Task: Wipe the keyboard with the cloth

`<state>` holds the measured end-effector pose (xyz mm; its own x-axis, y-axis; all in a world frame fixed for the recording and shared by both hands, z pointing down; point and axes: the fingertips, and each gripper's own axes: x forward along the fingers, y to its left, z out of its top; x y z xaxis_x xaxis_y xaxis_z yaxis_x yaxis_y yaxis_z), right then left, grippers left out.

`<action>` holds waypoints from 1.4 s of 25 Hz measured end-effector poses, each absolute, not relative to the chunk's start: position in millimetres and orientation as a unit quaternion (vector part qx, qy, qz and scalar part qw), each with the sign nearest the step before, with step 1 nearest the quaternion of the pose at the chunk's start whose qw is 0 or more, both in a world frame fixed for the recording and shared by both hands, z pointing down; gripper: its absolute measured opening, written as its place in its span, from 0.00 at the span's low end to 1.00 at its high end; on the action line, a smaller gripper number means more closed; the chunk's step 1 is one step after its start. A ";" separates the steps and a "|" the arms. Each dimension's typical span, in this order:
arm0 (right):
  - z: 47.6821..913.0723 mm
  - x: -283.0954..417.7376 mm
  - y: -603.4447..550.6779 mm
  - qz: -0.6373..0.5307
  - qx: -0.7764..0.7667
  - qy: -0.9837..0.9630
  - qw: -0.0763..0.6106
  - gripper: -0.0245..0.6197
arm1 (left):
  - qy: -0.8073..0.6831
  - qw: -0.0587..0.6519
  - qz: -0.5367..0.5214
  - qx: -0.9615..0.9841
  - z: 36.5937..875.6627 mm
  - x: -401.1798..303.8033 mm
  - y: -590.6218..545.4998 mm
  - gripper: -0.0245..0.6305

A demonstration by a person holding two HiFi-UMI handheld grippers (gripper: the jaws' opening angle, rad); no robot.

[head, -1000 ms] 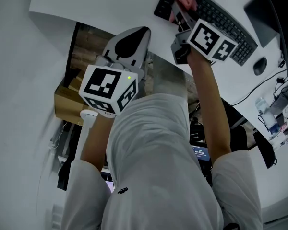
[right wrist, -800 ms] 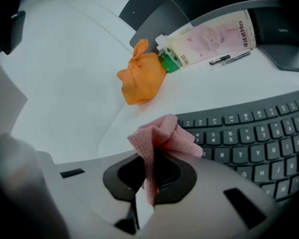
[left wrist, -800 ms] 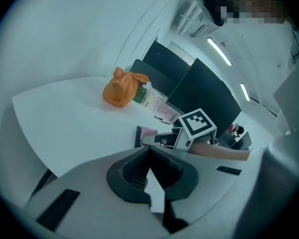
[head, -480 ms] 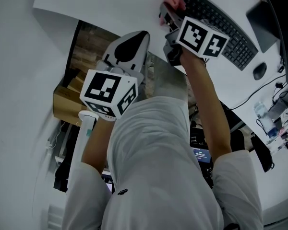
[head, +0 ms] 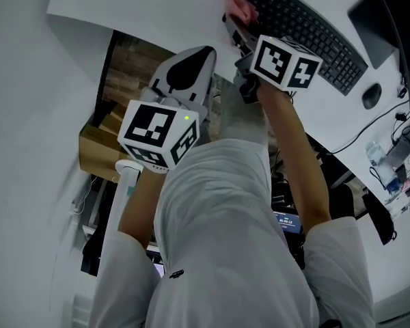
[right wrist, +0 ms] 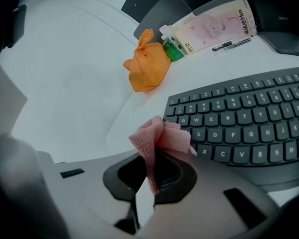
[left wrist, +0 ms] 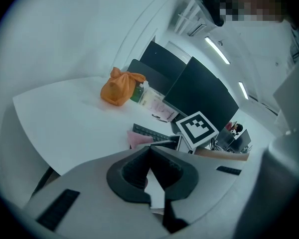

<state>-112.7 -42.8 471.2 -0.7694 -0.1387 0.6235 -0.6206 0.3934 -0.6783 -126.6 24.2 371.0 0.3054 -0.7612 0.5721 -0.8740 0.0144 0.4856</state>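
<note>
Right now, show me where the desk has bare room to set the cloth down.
Bare: the wide white desk left of the keyboard, in front of the orange bag. Crowded: behind the keyboard, where the orange bag, green bottle, packet and pen cluster.

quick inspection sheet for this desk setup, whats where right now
Surface: white table with a curved edge.
Job's things: black keyboard on the table; pink cloth at one end of it.
Clutter: orange bag, green bottle, packet, pen, mouse.
Grippers: right hand-held gripper shut on the cloth; left hand-held gripper shut, empty, held off the table's edge.
Cables: thin cable across the table near the mouse.
Surroundings: cardboard box below the table; dark monitors behind it.
</note>
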 end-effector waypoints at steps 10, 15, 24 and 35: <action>472.3 -70.0 -41.3 0.510 0.255 -0.787 0.238 0.07 | -0.562 0.398 0.087 0.720 366.8 -95.0 23.2 0.07; 474.4 -46.0 -45.0 0.519 0.273 -0.777 0.230 0.07 | -0.551 0.398 0.092 0.728 366.8 -83.2 23.1 0.07; 472.8 1.4 -55.4 0.533 0.294 -0.766 0.207 0.07 | -0.522 0.399 0.114 0.746 370.0 -47.4 12.0 0.07; 474.9 57.5 -63.0 0.545 0.325 -0.751 0.183 0.07 | -0.492 0.392 0.130 0.766 369.8 -2.2 -4.4 0.07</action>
<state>57.5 -63.0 474.9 -0.7227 -0.2888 0.6280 -0.6866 0.1954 -0.7003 -2.2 -4.4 369.8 0.4817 -0.6521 0.5855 -0.8563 -0.2080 0.4728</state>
